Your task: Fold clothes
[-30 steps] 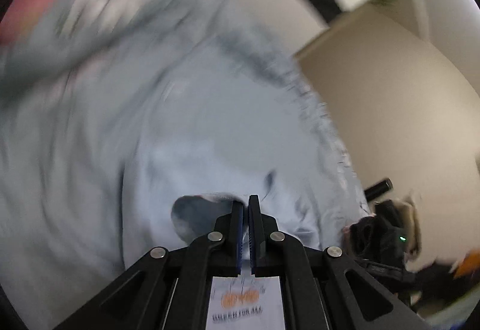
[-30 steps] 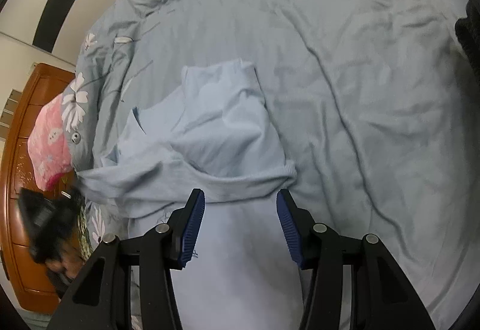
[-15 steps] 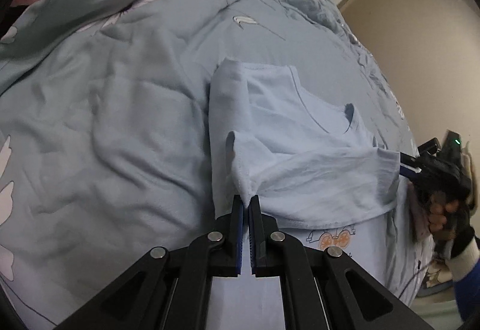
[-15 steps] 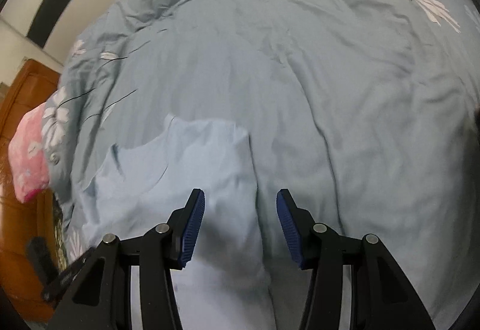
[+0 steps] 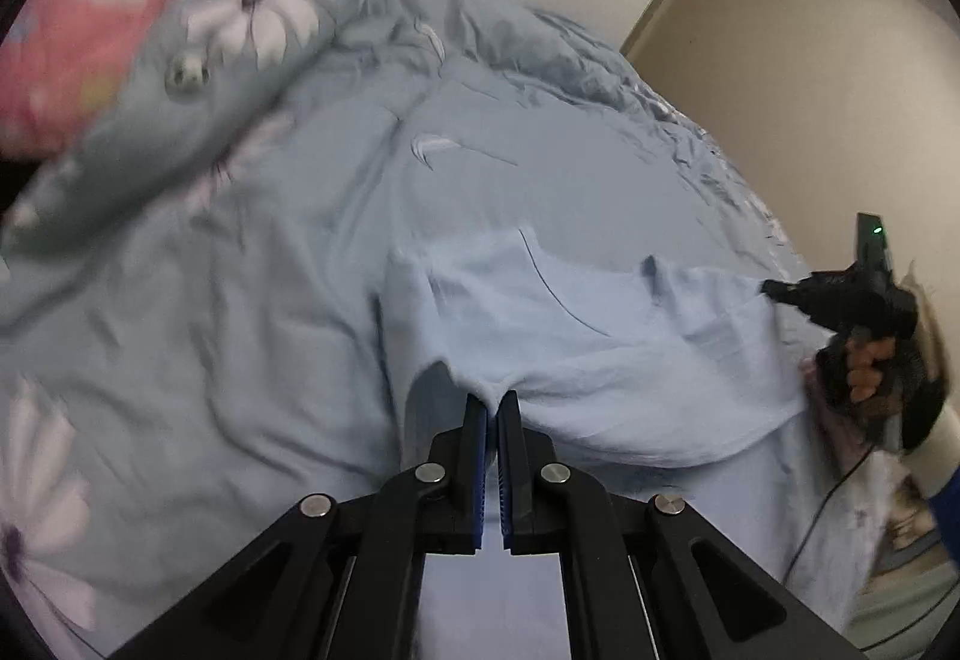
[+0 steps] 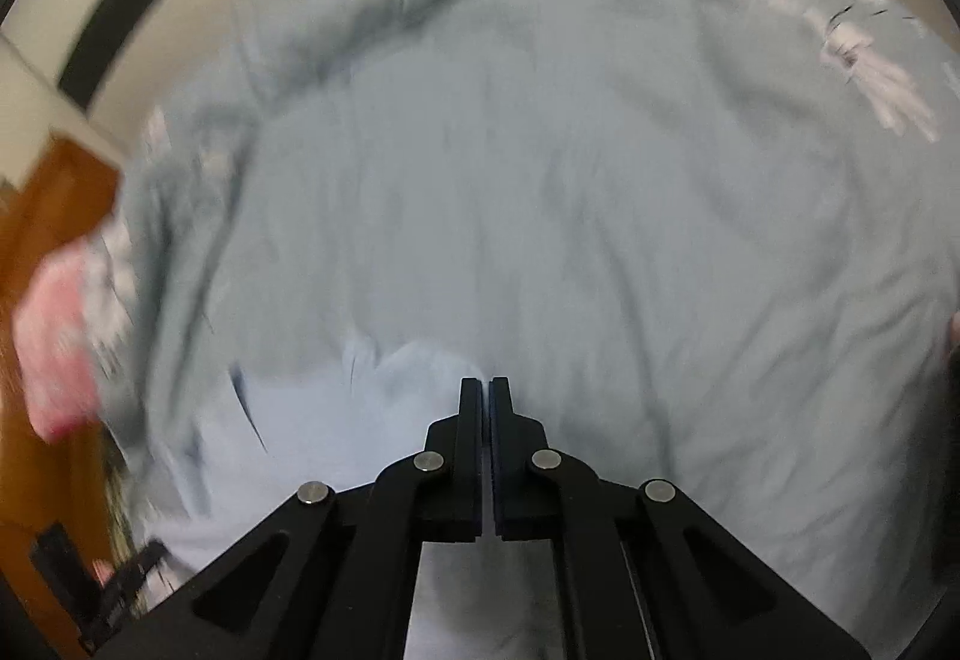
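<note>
The pale blue shirt [image 5: 576, 360] is lying partly folded on the bed [image 5: 252, 312]. The left gripper [image 5: 492, 402] is pinching a fold just ahead of its fingers; the right gripper [image 6: 486, 384] has just been closing, fingers pressed together at the shirt's edge, grip unclear. Further folds are remaining.

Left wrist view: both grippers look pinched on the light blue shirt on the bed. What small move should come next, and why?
Probably carry the pinched edge forward over the shirt and lay it down. The left gripper is shut on a raised fold, and the right gripper, whose jaws have just closed, meets the other side, so the fold line seems stretched between them above the bedspread.
</note>
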Action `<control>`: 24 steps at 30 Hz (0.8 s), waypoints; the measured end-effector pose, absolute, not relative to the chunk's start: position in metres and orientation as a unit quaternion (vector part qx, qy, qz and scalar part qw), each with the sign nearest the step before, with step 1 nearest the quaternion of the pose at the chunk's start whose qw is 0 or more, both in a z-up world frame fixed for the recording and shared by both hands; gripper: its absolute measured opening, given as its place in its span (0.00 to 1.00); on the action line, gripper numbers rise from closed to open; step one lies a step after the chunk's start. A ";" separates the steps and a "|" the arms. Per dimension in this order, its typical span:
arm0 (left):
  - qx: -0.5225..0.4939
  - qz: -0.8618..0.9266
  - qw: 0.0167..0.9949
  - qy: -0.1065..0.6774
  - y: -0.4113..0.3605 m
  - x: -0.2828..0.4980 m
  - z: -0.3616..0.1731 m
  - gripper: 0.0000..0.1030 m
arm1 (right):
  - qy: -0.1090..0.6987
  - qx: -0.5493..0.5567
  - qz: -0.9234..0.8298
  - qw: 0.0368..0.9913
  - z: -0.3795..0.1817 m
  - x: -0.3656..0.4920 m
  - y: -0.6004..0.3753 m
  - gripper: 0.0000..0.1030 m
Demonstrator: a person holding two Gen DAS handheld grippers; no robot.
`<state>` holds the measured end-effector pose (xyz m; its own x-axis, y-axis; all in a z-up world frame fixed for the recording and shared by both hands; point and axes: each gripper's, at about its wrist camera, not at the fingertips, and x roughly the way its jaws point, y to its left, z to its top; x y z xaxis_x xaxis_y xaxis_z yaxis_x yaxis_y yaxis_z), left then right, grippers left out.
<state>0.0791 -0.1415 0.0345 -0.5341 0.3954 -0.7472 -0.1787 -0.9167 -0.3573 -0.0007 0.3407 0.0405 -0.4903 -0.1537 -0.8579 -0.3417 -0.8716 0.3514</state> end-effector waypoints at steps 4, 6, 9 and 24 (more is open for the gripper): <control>-0.510 0.839 0.148 -0.122 -0.147 0.065 -0.005 0.03 | 0.258 -0.523 0.808 0.081 0.008 -0.003 0.358 0.01; -0.529 0.825 0.149 -0.133 -0.152 0.063 -0.018 0.06 | 0.268 -0.535 0.796 0.085 -0.013 -0.003 0.362 0.02; -0.528 0.821 0.153 -0.157 -0.158 0.065 -0.020 0.07 | 0.266 -0.535 0.797 0.088 -0.018 -0.003 0.359 0.02; -0.435 0.855 0.185 -0.214 -0.163 0.050 0.029 0.03 | 0.234 -0.525 0.812 0.099 -0.005 -0.002 0.354 0.02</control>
